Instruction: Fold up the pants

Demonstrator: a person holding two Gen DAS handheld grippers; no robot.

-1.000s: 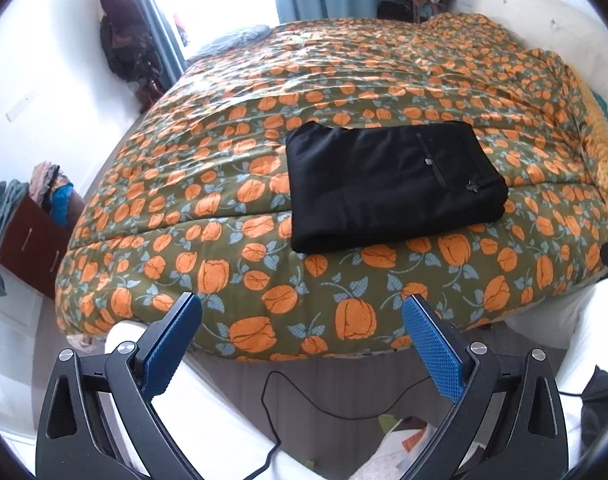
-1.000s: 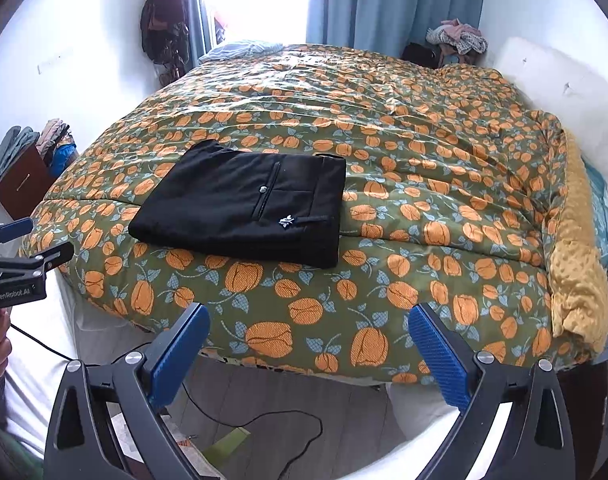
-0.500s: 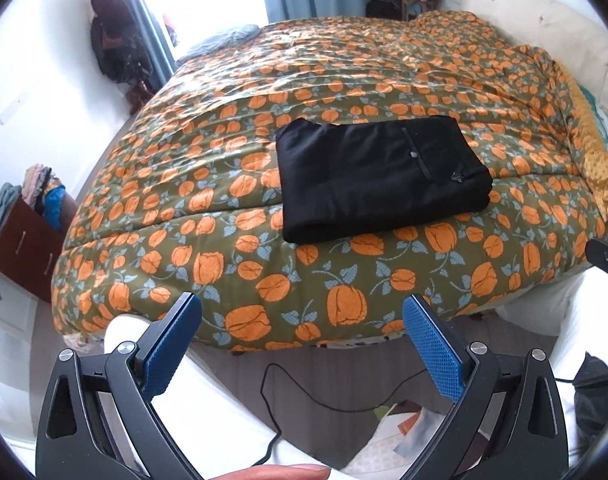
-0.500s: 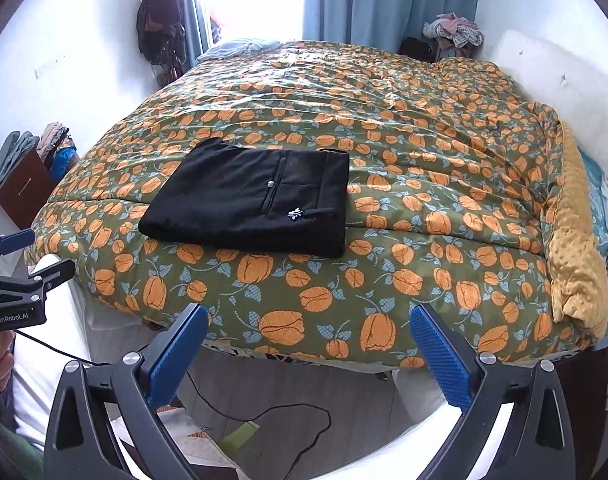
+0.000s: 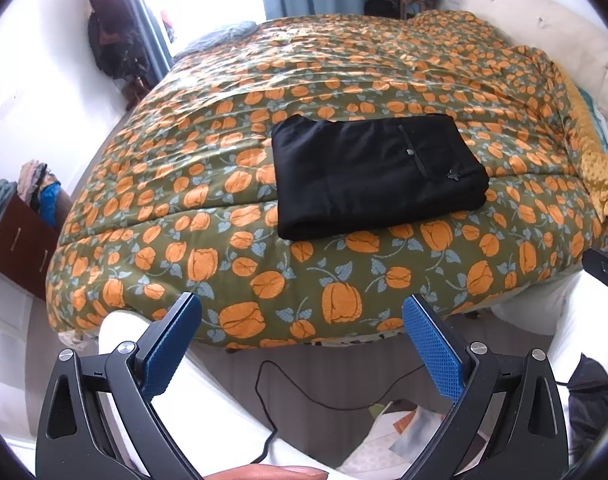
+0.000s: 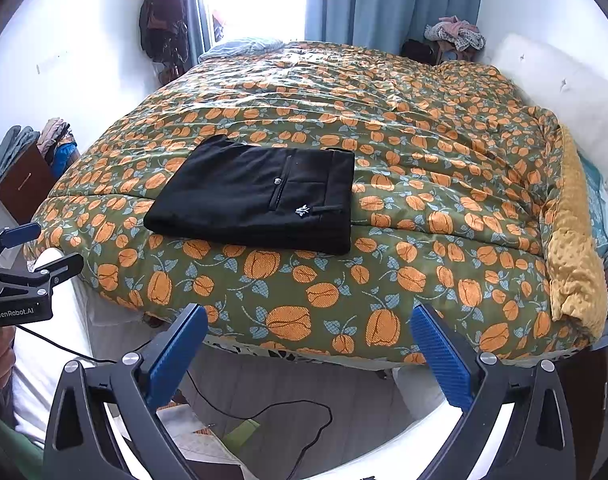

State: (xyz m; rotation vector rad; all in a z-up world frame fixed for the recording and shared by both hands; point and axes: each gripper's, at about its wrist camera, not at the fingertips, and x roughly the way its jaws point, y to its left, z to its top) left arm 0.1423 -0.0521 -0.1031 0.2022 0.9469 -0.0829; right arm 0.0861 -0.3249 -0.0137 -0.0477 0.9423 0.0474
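Black pants (image 5: pixel 376 172) lie folded into a flat rectangle near the front edge of the bed; they also show in the right wrist view (image 6: pixel 259 196), back pocket up. My left gripper (image 5: pixel 304 332) is open and empty, held off the bed's front edge, well short of the pants. My right gripper (image 6: pixel 308 340) is open and empty too, over the floor in front of the bed. The left gripper also shows at the left edge of the right wrist view (image 6: pixel 27 256).
The bed has a green quilt with orange flowers (image 6: pixel 424 152). A yellow blanket (image 6: pixel 576 248) lies along its right side. A black cable (image 6: pixel 263 412) runs across the floor. A brown dresser (image 5: pixel 19 240) stands at left. Clothes are piled on a stool (image 6: pixel 456 36) at the back.
Both grippers have drawn back and tilted slightly; the pants sit a little farther off and have not moved on the bed. Both stay open.
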